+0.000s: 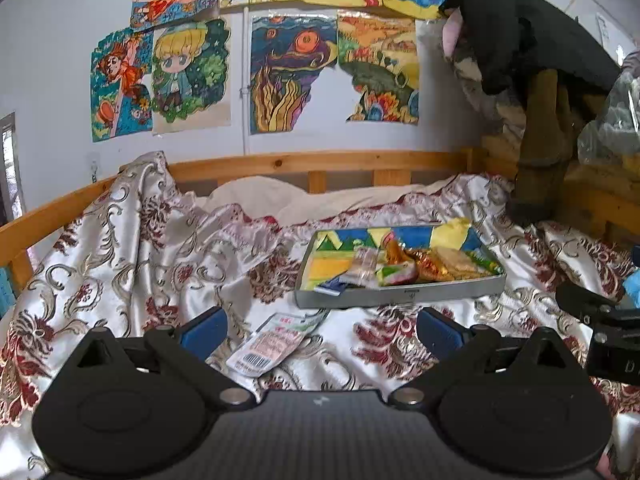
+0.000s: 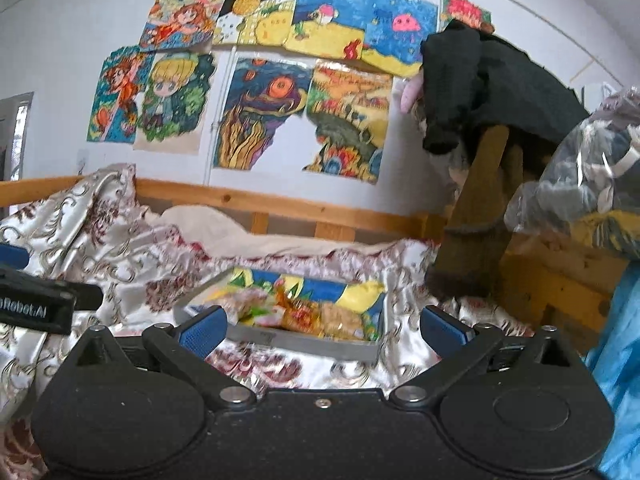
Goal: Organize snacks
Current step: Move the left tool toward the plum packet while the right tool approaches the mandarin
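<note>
A grey tray (image 1: 400, 296) with a colourful drawing inside lies on the bed and holds several snack packets (image 1: 420, 266). One white and pink snack packet (image 1: 276, 342) lies loose on the bedspread in front of the tray, between my left gripper's (image 1: 320, 332) blue fingertips. The left gripper is open and empty just above it. My right gripper (image 2: 324, 330) is open and empty, hovering before the tray's (image 2: 304, 344) near edge, with its snacks (image 2: 316, 314) beyond. The right gripper also shows at the right edge of the left wrist view (image 1: 604, 324).
A patterned satin bedspread (image 1: 132, 264) covers the bed. A wooden bed rail (image 1: 304, 162) runs along the back wall under children's drawings (image 1: 296, 68). Dark clothes (image 1: 520, 28) and a clear plastic bag (image 2: 580, 168) hang at the right. A blue cloth (image 2: 620, 360) is at far right.
</note>
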`<move>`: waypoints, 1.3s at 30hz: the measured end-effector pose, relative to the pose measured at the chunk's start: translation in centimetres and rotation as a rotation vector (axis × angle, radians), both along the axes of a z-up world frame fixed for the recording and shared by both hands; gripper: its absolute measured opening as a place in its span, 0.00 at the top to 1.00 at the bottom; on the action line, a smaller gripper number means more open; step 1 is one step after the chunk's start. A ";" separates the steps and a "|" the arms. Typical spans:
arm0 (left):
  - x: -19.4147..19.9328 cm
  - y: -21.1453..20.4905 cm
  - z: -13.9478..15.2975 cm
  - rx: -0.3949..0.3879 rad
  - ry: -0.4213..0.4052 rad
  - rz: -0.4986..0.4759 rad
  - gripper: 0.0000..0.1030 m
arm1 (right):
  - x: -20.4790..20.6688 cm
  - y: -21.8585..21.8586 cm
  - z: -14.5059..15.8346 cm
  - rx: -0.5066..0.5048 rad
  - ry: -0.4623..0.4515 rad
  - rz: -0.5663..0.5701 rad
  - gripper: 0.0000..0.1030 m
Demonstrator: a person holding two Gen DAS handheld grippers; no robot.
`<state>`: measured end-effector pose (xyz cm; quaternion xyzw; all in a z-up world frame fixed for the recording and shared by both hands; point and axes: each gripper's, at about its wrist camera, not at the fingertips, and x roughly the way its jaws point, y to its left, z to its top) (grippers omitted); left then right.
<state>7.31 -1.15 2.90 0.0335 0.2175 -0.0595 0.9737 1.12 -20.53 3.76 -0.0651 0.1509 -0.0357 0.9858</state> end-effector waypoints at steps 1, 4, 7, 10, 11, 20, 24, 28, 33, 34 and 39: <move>0.0 0.0 -0.1 0.009 0.013 0.005 0.00 | -0.1 0.1 -0.2 -0.005 0.008 -0.001 0.01; 0.5 0.0 -0.5 0.037 0.060 0.030 0.00 | 0.0 0.3 -0.4 -0.013 0.026 -0.006 0.01; 0.9 0.2 -0.8 0.040 0.102 0.048 0.00 | 0.4 0.3 -0.8 -0.017 0.060 -0.018 0.01; 0.9 0.5 -0.9 0.027 0.121 0.059 0.00 | 0.9 0.1 -1.2 -0.004 0.100 -0.019 0.01; 0.9 0.6 -0.9 0.023 0.121 0.061 0.00 | 0.9 0.1 -1.3 0.002 0.109 -0.017 0.01; 0.7 0.8 -0.8 0.016 0.116 0.060 0.00 | 0.8 0.1 -1.5 0.000 0.106 -0.016 0.01; 0.8 0.7 -0.7 0.011 0.118 0.049 0.00 | 0.9 0.1 -1.4 0.003 0.109 -0.018 0.01; 1.3 0.5 -0.3 -0.003 0.139 -0.003 0.00 | 1.0 0.1 -1.5 -0.001 0.115 -0.013 0.01; 2.4 0.4 -0.4 -0.021 0.194 -0.025 0.00 | 1.3 0.0 -1.5 0.010 0.130 -0.009 0.01; 2.7 0.6 -0.5 -0.031 0.211 -0.023 0.00 | 1.5 -0.1 -1.5 0.017 0.137 -0.009 0.01; 4.8 1.8 -0.9 -0.072 0.283 0.002 0.00 | 2.7 -0.5 -1.9 0.038 0.182 -0.012 0.01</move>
